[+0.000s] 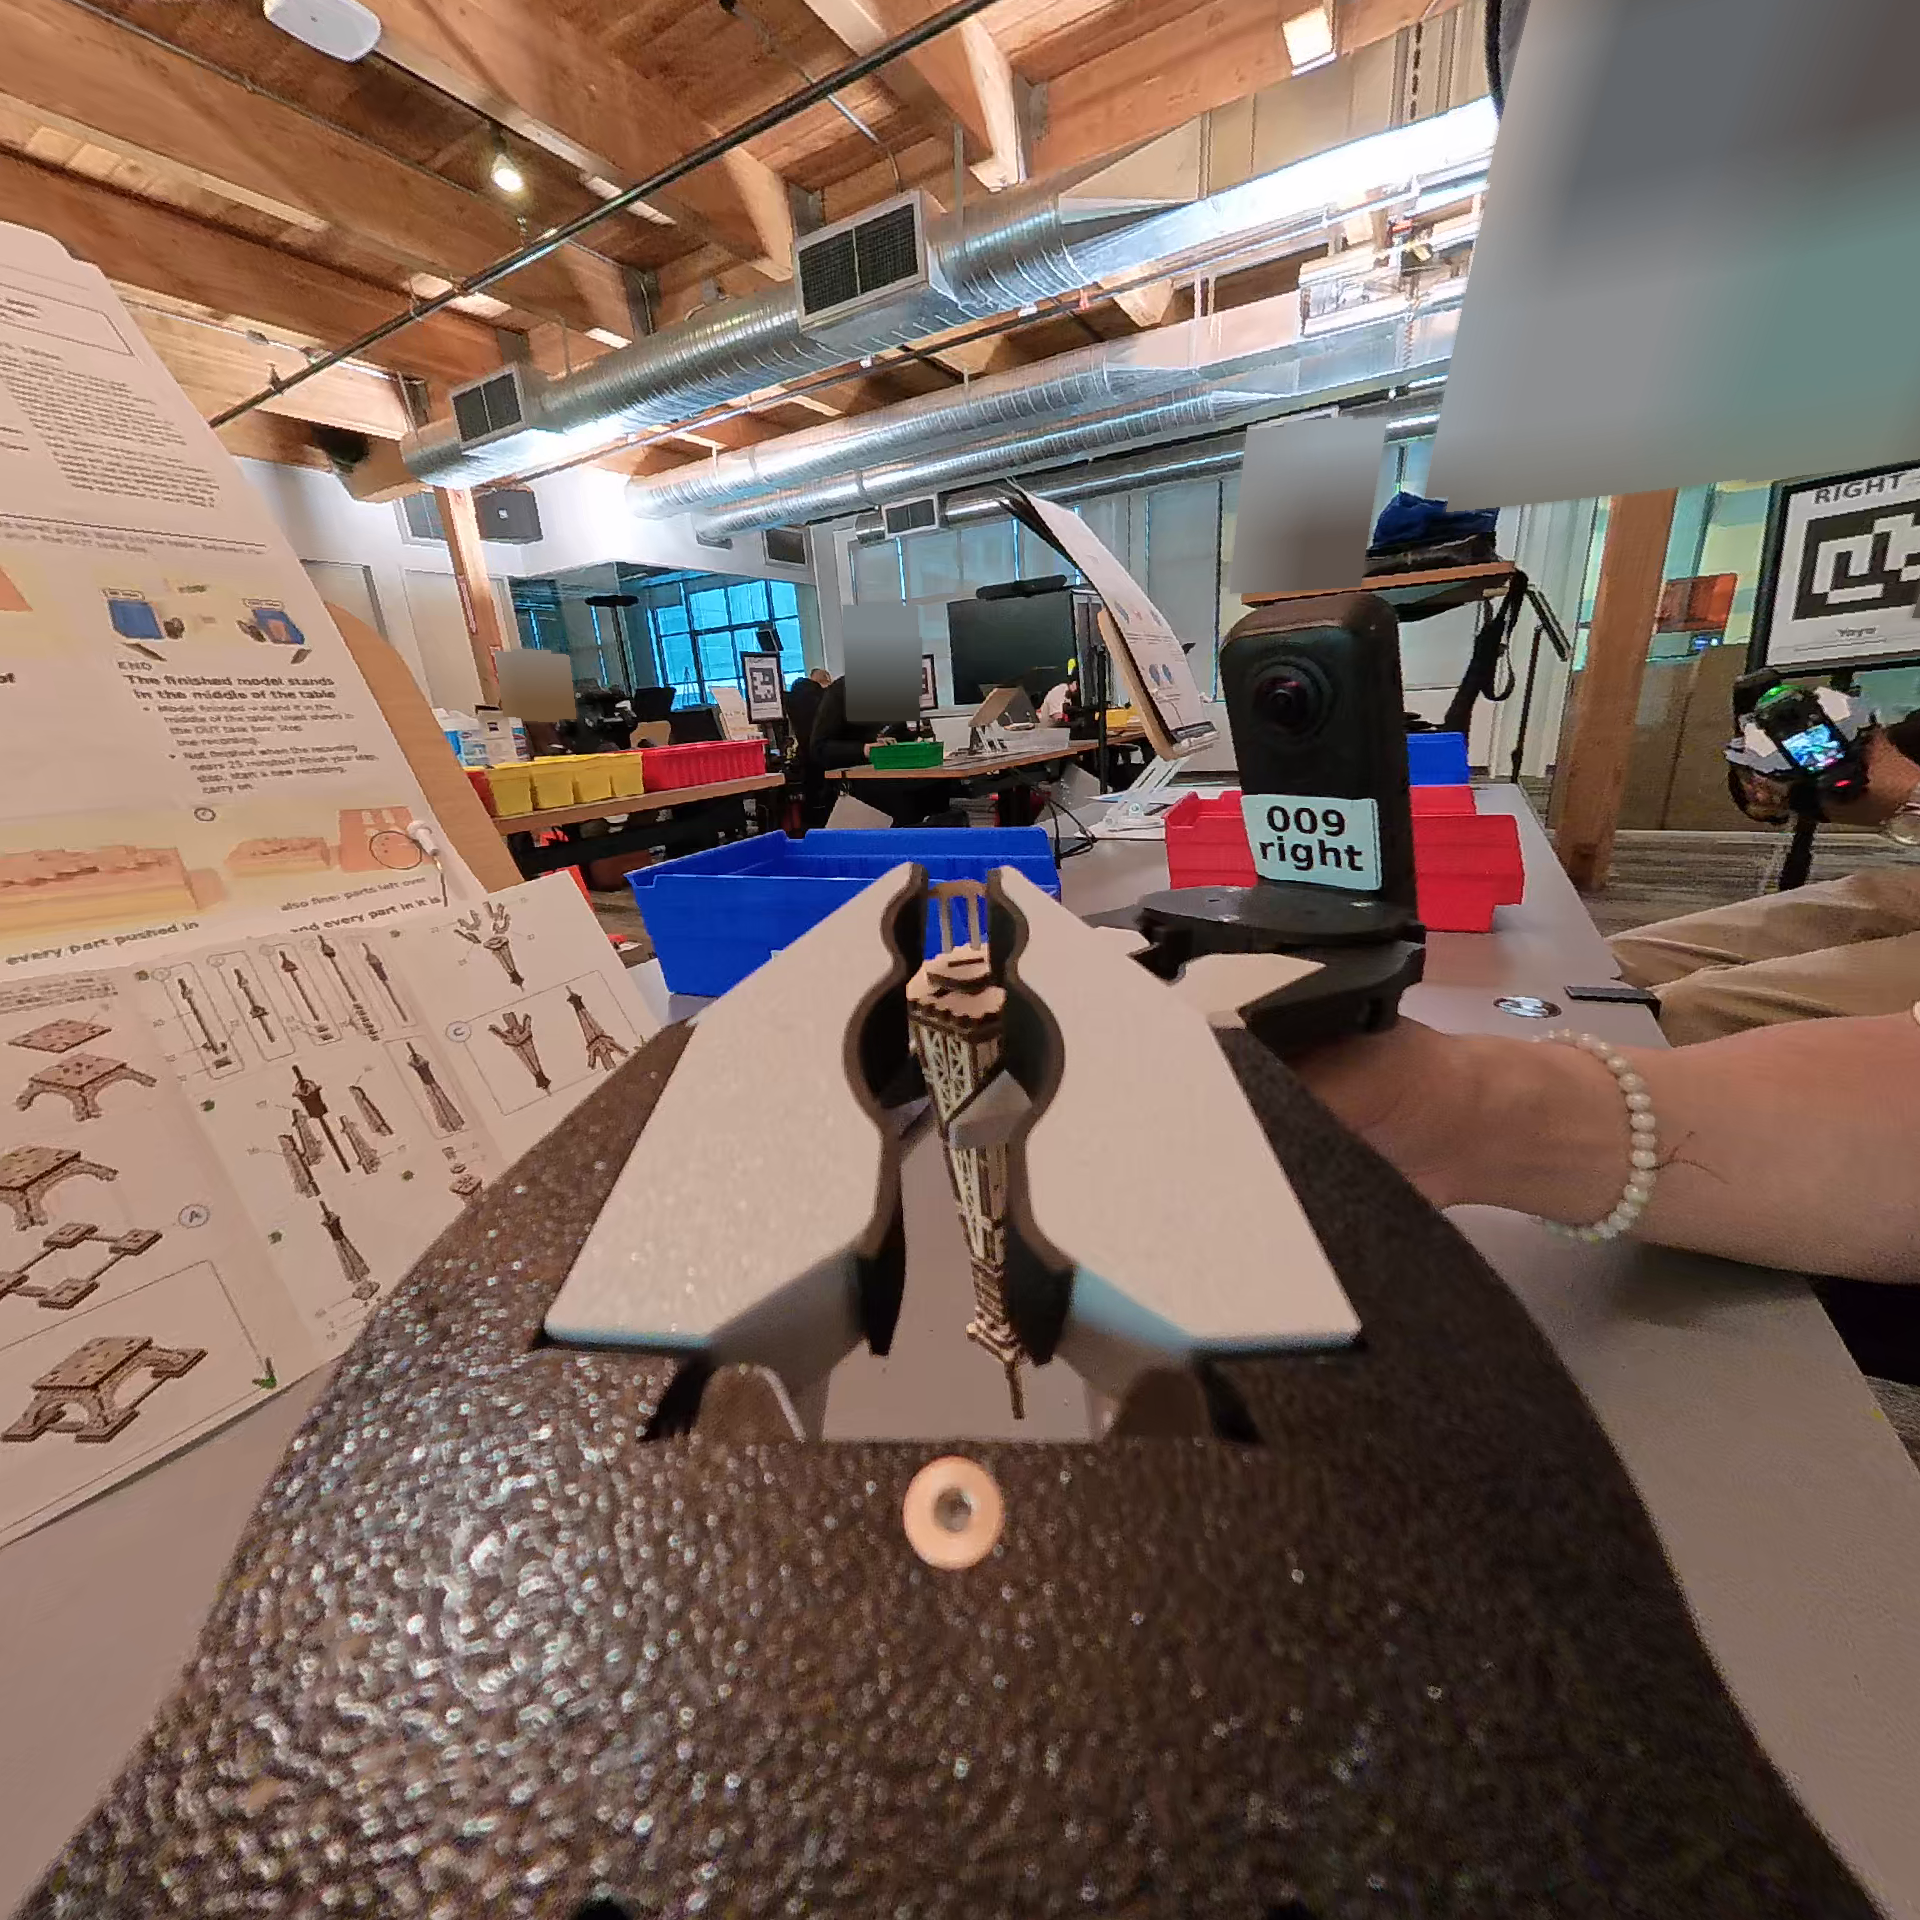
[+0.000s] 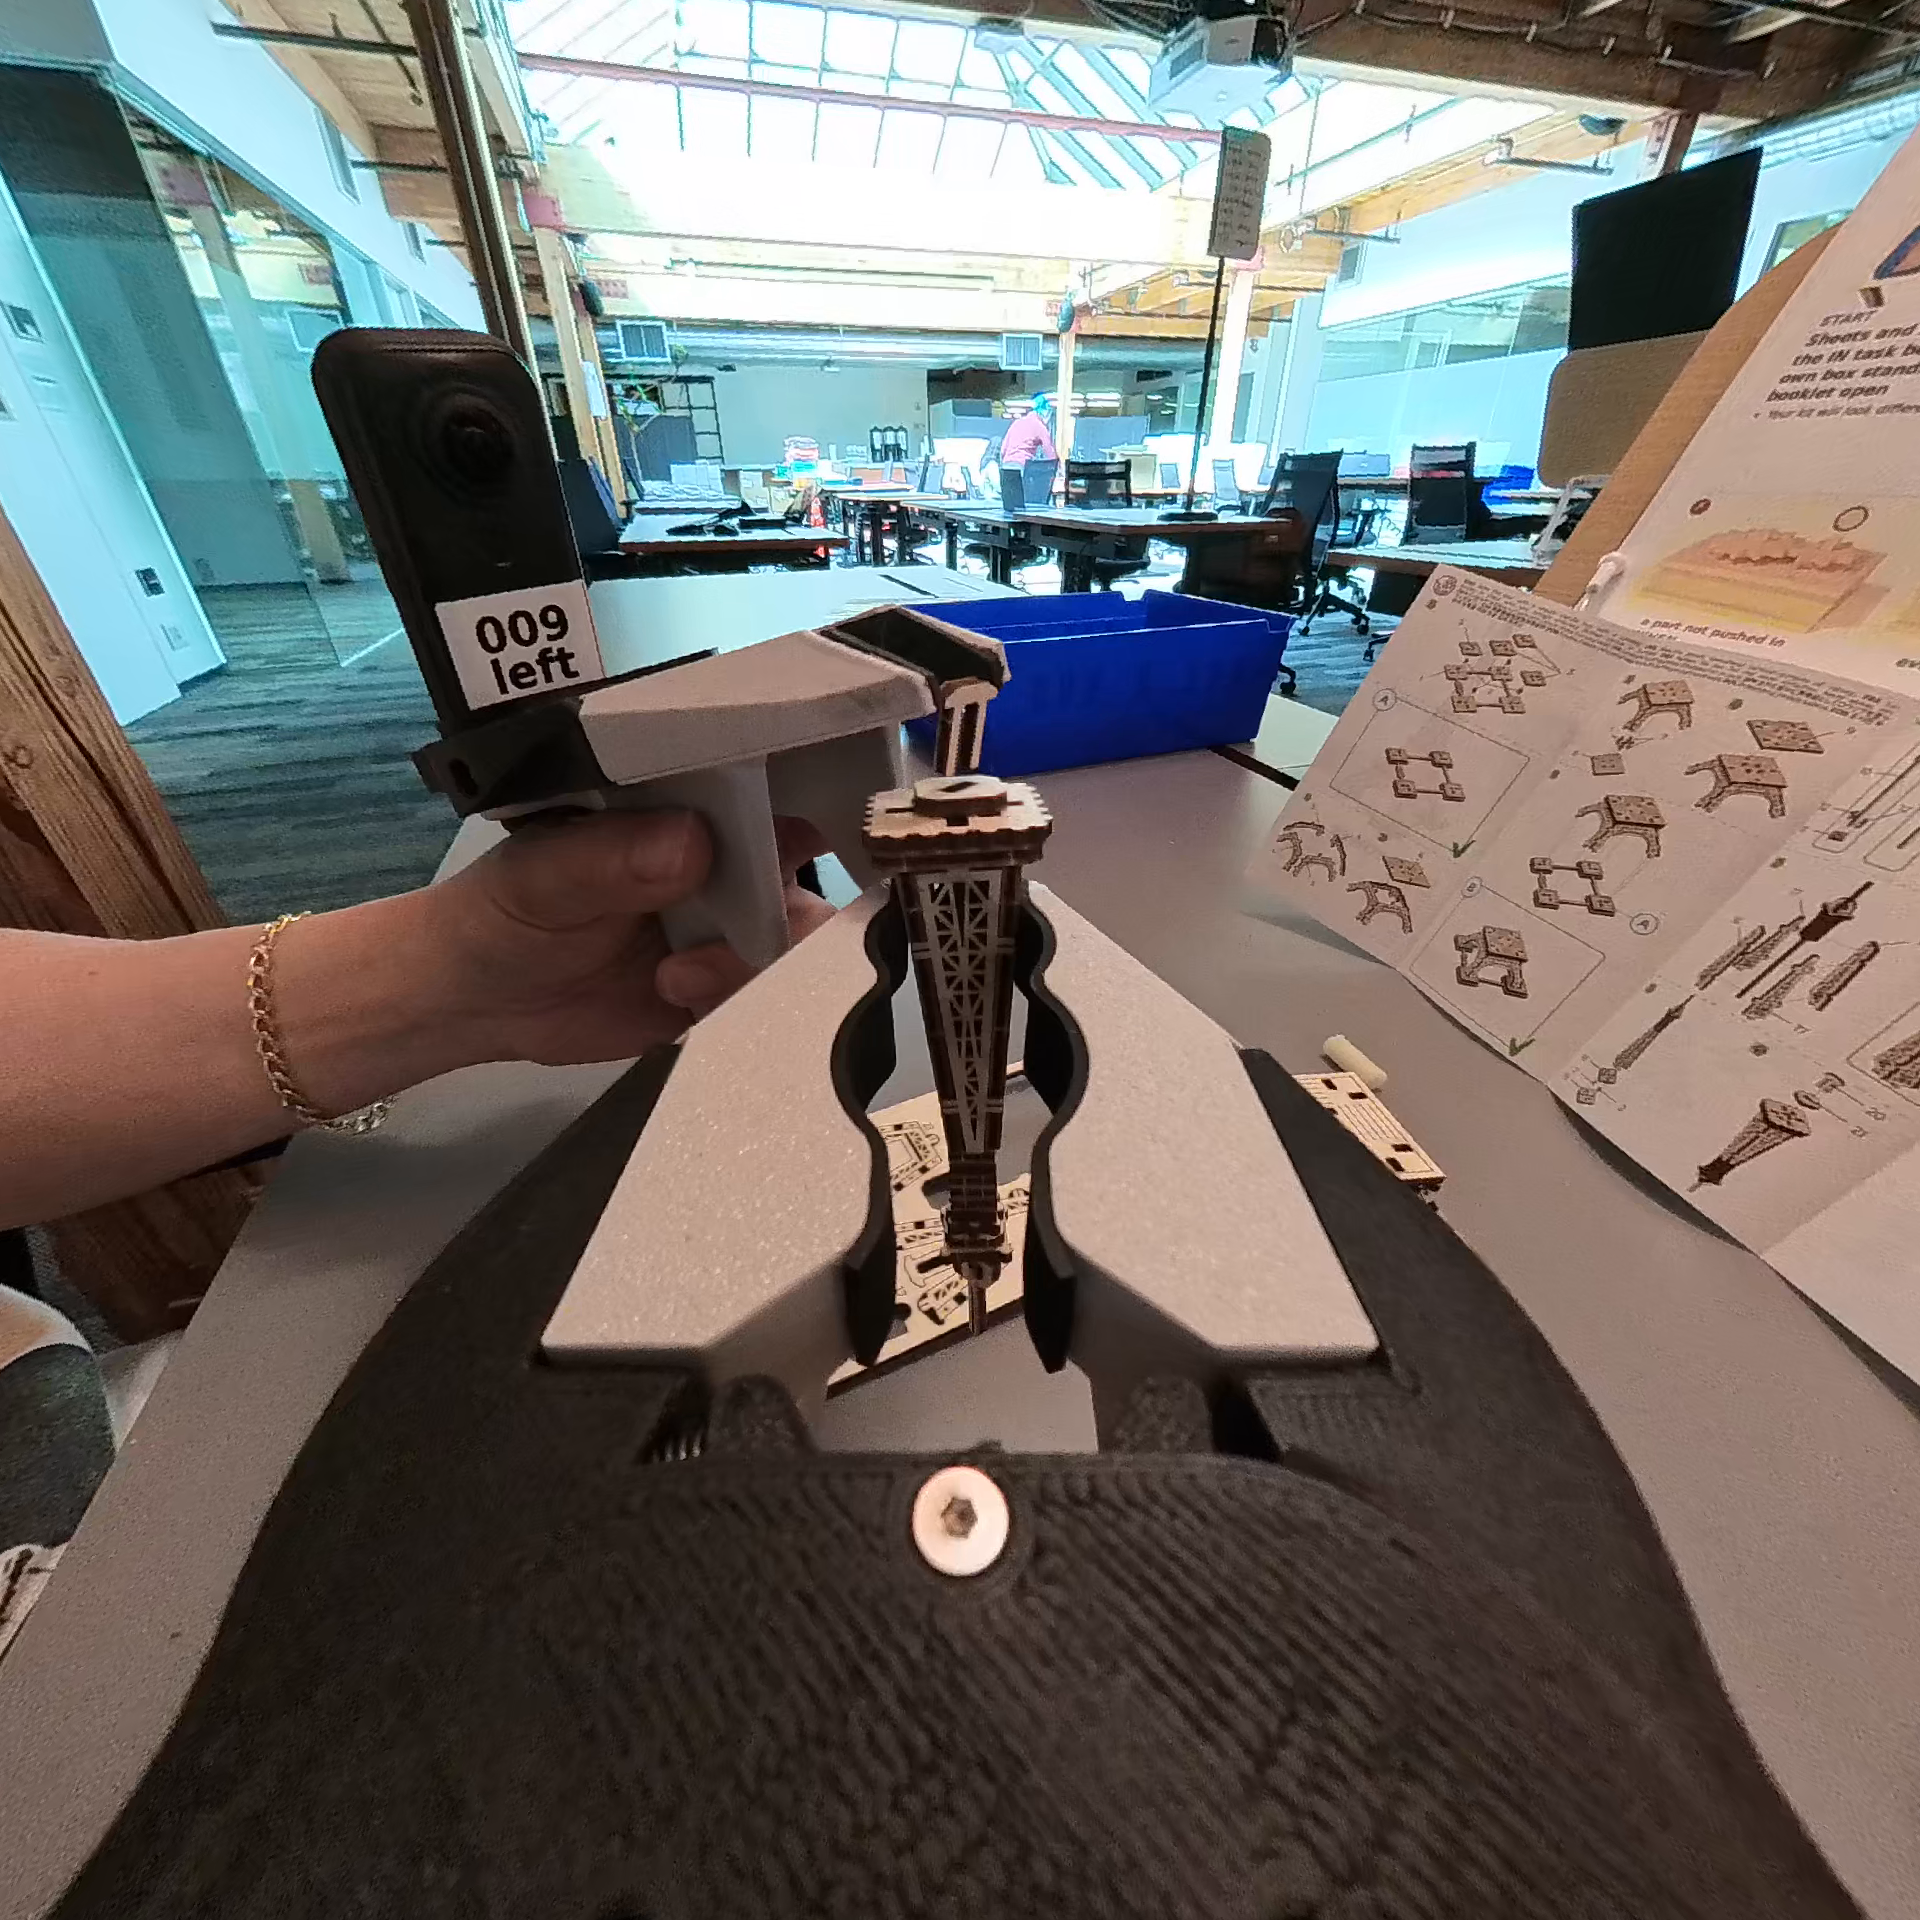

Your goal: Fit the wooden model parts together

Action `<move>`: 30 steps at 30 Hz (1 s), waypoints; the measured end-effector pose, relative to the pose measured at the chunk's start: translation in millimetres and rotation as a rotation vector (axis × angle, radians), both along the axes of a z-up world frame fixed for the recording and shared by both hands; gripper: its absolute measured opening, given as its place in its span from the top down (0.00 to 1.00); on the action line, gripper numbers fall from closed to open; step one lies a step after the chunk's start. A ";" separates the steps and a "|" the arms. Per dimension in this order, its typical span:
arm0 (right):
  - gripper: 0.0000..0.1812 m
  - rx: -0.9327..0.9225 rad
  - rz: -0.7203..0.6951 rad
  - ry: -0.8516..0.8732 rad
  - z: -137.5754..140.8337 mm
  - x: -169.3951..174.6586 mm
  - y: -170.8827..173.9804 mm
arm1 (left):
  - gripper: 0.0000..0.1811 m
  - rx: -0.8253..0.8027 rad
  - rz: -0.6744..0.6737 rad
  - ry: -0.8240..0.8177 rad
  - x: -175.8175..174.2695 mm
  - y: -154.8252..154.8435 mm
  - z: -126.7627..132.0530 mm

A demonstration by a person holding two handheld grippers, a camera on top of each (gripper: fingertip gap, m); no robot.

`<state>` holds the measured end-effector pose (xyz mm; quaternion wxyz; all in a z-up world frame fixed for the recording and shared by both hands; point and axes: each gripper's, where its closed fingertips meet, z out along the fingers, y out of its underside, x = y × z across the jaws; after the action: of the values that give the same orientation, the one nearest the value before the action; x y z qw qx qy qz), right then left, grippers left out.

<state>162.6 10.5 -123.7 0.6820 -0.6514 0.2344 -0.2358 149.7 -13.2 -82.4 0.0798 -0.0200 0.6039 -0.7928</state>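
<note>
My right gripper (image 2: 956, 925) is shut on a wooden lattice tower spire (image 2: 961, 987), held with its square platform end (image 2: 956, 816) up and away from the camera and its thin tip toward the camera. My left gripper (image 1: 958, 909) is shut on a small wooden arch piece (image 1: 961, 920). In the right wrist view the left gripper (image 2: 966, 670) holds this arch piece (image 2: 961, 727) upright just above the slot in the platform. The spire also shows in the left wrist view (image 1: 961, 1049), below my fingers, with a right fingertip (image 1: 992, 1107) against it.
A blue bin (image 2: 1122, 675) stands behind the work spot and red bins (image 1: 1475, 862) to the side. An open instruction booklet (image 2: 1621, 862) leans at the table's edge. Wooden part sheets (image 2: 1371, 1127) and a small white cylinder (image 2: 1351, 1060) lie on the grey table (image 2: 1143, 862). A person's hands hold both grippers. Some 4 cm of space lies between my two pairs of fingers.
</note>
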 end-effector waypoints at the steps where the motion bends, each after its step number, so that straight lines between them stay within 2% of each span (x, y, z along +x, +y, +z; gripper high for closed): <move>1: 0.91 0.002 0.000 0.000 0.4 -0.1 0.0 | 0.95 -0.002 0.003 -0.004 -0.2 0.1 0.1; 30: 0.91 -0.028 -0.018 -0.025 -0.3 0.4 0.3 | 0.96 -0.039 0.018 0.039 1.8 4.0 -0.8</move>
<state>163.0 10.8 -124.0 0.6736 -0.6557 0.2283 -0.2532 151.5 -9.1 -83.2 0.0748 -0.0425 0.5895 -0.8032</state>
